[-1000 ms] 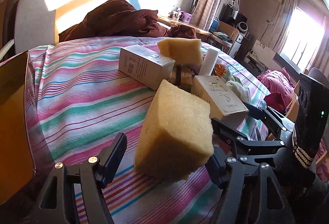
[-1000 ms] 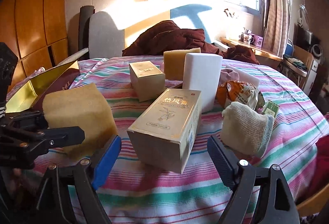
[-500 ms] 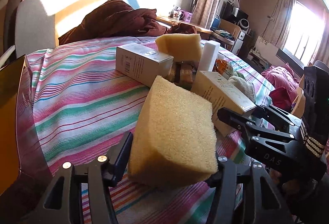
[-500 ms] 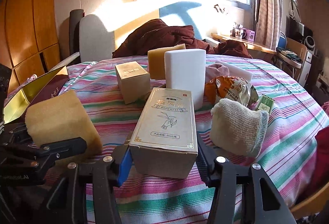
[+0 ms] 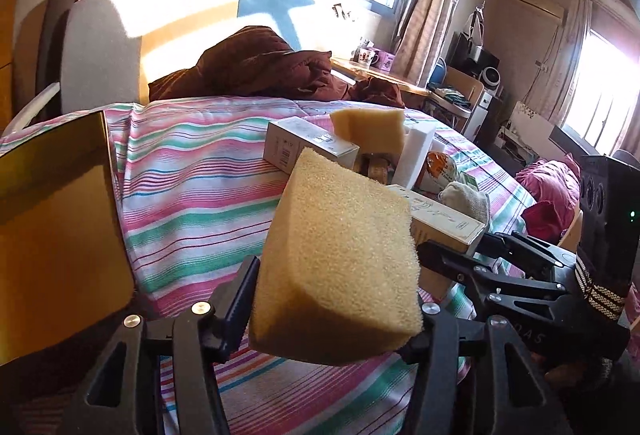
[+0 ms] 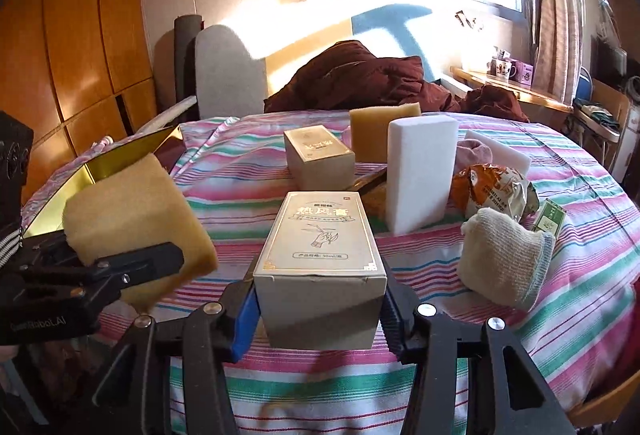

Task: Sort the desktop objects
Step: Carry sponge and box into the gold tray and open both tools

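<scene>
Pick-up step. Left tool (image 5: 332,299) pinches the yellow sponge (image 5: 340,259), lifted off the tabletop (image 5: 192,195). Right tool (image 6: 318,311) is closing, pads on the gold box (image 6: 320,259), box on tabletop. Next: lift box & carry both to the gold tray (image 6: 92,171).

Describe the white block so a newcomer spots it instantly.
On the striped tablecloth, look at the cluster behind the gold box. The white block stands upright on end right of centre, before a yellow sponge. It is the only plain white, unprinted upright slab.

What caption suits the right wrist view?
Right tool closing on a gold box; left tool holds a yellow sponge nearby.
</scene>
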`<state>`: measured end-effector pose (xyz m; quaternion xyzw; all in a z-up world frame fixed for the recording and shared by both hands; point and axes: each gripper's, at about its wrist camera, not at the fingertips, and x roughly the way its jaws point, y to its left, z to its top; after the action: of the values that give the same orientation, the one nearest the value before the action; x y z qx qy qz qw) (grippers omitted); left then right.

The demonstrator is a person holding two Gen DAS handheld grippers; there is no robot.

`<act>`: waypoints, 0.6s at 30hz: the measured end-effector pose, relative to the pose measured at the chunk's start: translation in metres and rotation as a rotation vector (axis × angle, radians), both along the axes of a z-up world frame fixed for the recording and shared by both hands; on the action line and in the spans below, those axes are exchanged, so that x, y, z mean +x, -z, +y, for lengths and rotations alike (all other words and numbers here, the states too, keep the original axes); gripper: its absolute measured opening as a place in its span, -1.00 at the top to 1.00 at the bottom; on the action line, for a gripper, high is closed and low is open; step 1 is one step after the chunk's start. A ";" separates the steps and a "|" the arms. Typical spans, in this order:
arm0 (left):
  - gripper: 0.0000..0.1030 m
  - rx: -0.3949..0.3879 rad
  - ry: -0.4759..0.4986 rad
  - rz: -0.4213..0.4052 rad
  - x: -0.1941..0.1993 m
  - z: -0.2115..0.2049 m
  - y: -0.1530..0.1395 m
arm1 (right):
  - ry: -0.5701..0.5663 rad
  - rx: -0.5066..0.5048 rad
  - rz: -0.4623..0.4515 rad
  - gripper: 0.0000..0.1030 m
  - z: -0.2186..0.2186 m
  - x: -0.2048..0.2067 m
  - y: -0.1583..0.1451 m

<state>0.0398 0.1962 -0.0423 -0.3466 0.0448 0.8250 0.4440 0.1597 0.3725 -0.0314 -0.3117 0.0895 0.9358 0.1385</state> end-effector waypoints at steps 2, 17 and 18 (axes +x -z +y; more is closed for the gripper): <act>-0.12 0.020 -0.012 0.007 0.000 -0.008 -0.008 | -0.011 -0.003 0.005 -0.01 -0.004 0.001 -0.002; -0.12 0.035 -0.357 0.023 -0.070 -0.118 -0.036 | -0.231 0.029 0.168 -0.01 -0.072 -0.058 -0.066; -0.12 0.017 -0.386 0.015 -0.078 -0.126 -0.034 | -0.263 0.031 0.174 -0.01 -0.082 -0.068 -0.068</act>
<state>-0.0386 0.0707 -0.0084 -0.3388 -0.0259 0.8978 0.2801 0.0922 0.2908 0.0370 -0.2363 0.0450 0.9706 0.0115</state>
